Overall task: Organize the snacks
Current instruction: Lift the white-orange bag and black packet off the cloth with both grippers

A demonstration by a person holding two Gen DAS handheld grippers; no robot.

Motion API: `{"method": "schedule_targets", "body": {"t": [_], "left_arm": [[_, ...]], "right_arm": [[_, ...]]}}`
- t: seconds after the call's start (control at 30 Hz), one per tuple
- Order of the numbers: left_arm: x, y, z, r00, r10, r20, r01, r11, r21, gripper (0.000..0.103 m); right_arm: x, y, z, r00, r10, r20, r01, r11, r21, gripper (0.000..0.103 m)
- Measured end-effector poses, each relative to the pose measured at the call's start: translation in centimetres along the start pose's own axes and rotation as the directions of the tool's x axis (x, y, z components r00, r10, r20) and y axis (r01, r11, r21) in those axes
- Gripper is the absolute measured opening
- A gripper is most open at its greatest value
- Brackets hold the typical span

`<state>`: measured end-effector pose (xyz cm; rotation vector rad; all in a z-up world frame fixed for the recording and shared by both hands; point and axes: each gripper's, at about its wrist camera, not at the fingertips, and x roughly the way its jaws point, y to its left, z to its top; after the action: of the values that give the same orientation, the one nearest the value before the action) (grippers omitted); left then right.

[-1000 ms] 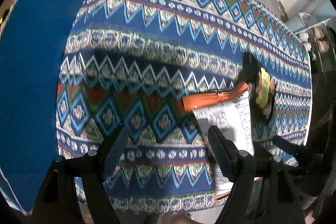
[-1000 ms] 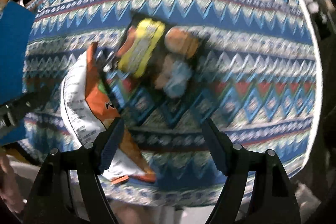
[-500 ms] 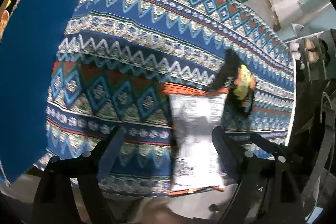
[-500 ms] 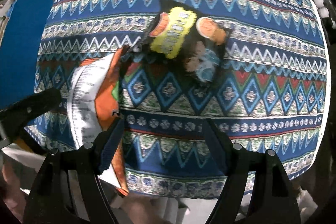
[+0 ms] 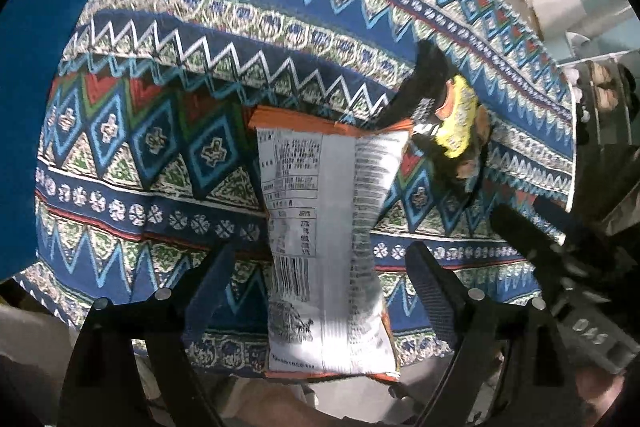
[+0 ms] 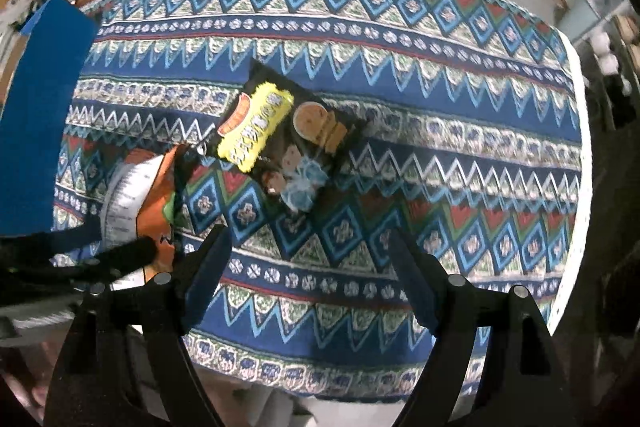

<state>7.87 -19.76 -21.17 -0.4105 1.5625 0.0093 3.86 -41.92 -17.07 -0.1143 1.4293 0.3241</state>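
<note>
Left gripper (image 5: pixel 320 267) jaws wide apart astride white-backed orange snack bag (image 5: pixel 324 239), right gripper (image 6: pixel 310 259) wide open, empty, near black cookie packet (image 6: pixel 280 135) on patterned tablecloth (image 6: pixel 440 155)

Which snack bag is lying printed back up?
The orange-edged bag, between the left tongs: its white nutrition and barcode panel faces up. The black bag shows its yellow logo and cookie picture instead.

The left black plastic two-finger gripper (image 5: pixel 320 267) has ribbed finger pads (image 5: pixel 430 287) and silver screws. The right black plastic two-finger gripper (image 6: pixel 308 259) matches it, screws included.
</note>
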Motion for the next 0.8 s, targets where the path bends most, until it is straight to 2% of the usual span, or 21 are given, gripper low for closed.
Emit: {"method": "schedule_targets", "body": {"t": [0.1, 0.17, 0.23, 0.27, 0.3, 0.37, 0.4, 0.63, 0.8], "left_arm": [[0.8, 0.0, 0.1, 1.000, 0.012, -0.006, -0.012, 1.000, 0.013, 0.088], [1.1, -0.2, 0.3, 1.000, 0.019, -0.001, -0.019, 0.999, 0.029, 0.086], [1.1, -0.6, 0.6, 0.999, 0.037, 0.025, -0.038, 0.998, 0.059, 0.075], [1.0, -0.7, 0.7, 0.998, 0.043, 0.035, -0.046, 0.996, 0.072, 0.059], [1.0, -0.9, 0.9, 0.998, 0.043, 0.036, -0.046, 0.995, 0.083, 0.053], [1.1, -1.1, 1.6, 0.999, 0.025, 0.023, -0.027, 0.996, 0.091, 0.051], [1.1, -1.0, 1.8, 0.999, 0.022, 0.027, -0.024, 0.996, 0.088, 0.045], [0.1, -0.2, 4.4, 0.998, 0.039, 0.058, -0.045, 0.992, 0.115, 0.043], [-0.1, 0.7, 5.7, 0.997, 0.034, 0.064, -0.042, 0.991, 0.128, 0.043]], "right_arm": [[1.0, 0.6, 4.5, 1.000, 0.000, 0.002, 0.001, 0.997, -0.071, 0.080], [1.6, 1.2, 5.2, 1.000, 0.001, 0.004, -0.001, 0.991, -0.130, 0.080], [2.3, 1.4, 6.4, 1.000, 0.001, 0.004, 0.000, 0.984, -0.178, 0.080], [2.9, 1.8, 6.9, 1.000, 0.007, 0.006, -0.006, 0.982, -0.188, 0.080], [3.0, 1.6, 7.2, 1.000, 0.025, 0.010, -0.022, 0.979, -0.201, 0.080], [3.4, 1.5, 8.5, 0.999, 0.044, 0.020, -0.038, 0.971, -0.235, 0.080], [3.5, 1.6, 9.1, 0.999, 0.048, 0.024, -0.041, 0.967, -0.252, 0.080], [5.4, 4.9, 12.5, 1.000, 0.030, 0.004, -0.025, 0.894, -0.448, 0.081], [7.4, 6.4, 14.1, 0.998, 0.034, -0.051, -0.056, 0.853, -0.518, 0.081]]}}
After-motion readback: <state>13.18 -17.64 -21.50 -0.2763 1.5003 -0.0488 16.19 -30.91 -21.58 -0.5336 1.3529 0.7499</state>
